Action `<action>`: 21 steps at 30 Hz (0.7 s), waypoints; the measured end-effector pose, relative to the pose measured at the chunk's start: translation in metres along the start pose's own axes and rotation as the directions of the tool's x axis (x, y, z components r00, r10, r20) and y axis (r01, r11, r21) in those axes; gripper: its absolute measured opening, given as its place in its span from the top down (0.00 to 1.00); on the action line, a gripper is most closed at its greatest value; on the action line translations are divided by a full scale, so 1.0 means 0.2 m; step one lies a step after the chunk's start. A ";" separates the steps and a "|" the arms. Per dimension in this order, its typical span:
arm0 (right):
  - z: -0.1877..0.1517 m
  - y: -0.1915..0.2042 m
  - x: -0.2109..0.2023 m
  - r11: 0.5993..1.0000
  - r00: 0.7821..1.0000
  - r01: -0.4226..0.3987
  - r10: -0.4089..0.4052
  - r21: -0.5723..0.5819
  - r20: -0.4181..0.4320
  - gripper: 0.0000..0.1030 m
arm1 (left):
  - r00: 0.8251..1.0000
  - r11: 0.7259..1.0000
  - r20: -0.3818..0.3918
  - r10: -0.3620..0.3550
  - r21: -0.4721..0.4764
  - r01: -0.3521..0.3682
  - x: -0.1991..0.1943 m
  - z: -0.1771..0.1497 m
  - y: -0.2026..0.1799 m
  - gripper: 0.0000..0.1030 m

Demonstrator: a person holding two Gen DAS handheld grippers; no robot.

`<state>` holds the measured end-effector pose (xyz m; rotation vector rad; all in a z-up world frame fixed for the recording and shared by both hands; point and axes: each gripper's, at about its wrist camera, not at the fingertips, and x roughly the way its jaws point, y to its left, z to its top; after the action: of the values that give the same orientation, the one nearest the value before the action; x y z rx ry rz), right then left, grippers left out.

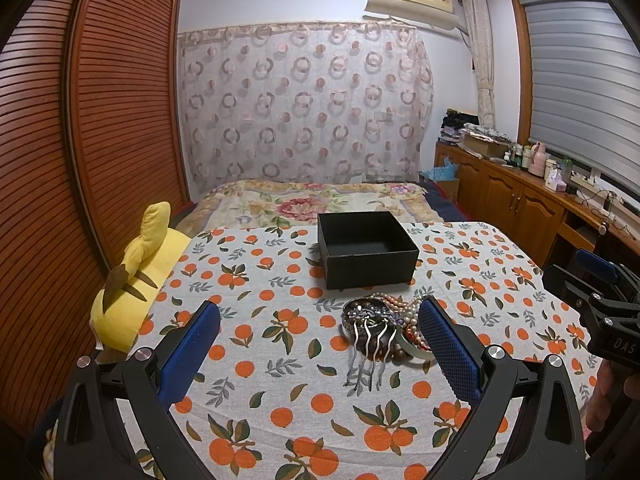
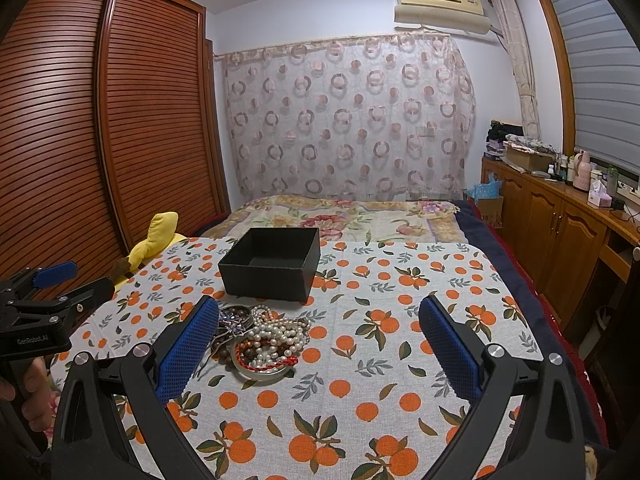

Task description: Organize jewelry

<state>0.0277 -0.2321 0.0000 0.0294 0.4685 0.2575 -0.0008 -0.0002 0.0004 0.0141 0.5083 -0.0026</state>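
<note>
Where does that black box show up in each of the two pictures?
Left wrist view: the black box sits just right of centre, behind the jewelry pile.
Right wrist view: the box is left of centre, again behind the pile.
Shared landmark: the orange-print cloth.

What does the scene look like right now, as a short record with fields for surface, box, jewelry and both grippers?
surface: orange-print cloth over the bed
box: black box, open-topped, nothing seen inside, beyond the pile
jewelry: jewelry pile of pearl and bead strands, bangles and a silver hair comb, in a heap on the cloth
left gripper: open, holding nothing
right gripper: open, holding nothing
</note>
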 end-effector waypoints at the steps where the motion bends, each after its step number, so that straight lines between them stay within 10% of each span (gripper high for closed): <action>1: 0.00 0.00 0.00 1.000 1.000 0.000 0.000 0.000 0.000 0.02 | 1.000 1.000 0.001 0.000 0.000 0.000 0.00 0.00 0.00 0.07; 21: -0.02 0.01 0.04 1.000 0.999 -0.011 0.011 -0.009 -0.035 0.02 | 0.998 1.000 -0.051 -0.031 0.002 0.031 0.05 0.03 -0.02 0.07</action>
<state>0.0333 -0.2288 -0.0072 0.0187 0.5025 0.2710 0.0106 -0.0040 0.0016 0.0090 0.5597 -0.0330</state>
